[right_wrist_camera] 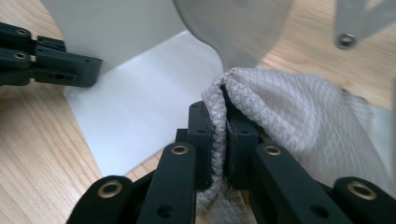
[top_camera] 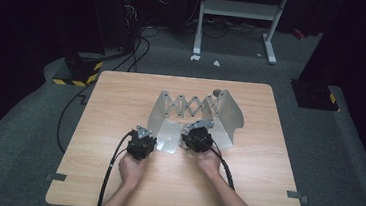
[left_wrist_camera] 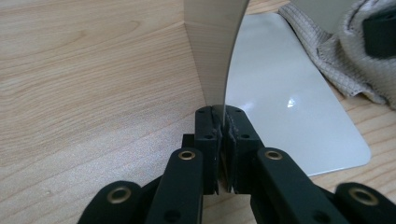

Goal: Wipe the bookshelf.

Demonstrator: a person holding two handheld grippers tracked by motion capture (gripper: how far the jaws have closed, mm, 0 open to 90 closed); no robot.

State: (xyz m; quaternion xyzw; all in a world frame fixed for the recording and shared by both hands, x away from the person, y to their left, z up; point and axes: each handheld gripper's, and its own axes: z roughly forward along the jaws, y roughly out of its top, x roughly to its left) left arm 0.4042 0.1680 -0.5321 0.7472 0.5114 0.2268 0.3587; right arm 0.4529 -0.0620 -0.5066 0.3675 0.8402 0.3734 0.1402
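Note:
A folding metal rack (top_camera: 190,106) with scissor links stands mid-table, an upright panel at each end and flat base plates in front. My left gripper (left_wrist_camera: 222,122) is shut on the bottom edge of the rack's left upright panel (left_wrist_camera: 212,46), beside the shiny base plate (left_wrist_camera: 280,102). My right gripper (right_wrist_camera: 224,116) is shut on a white waffle-weave cloth (right_wrist_camera: 289,112), which bunches against the curved panel (right_wrist_camera: 243,28). In the high view the left gripper (top_camera: 143,138) and right gripper (top_camera: 196,134) sit at the rack's front corners, close together.
The wooden table (top_camera: 114,177) has bare room on both sides of the rack and along its front edge. Cables trail back from both grippers toward the person. A scissor link (right_wrist_camera: 355,23) hangs at the upper right of the right gripper view.

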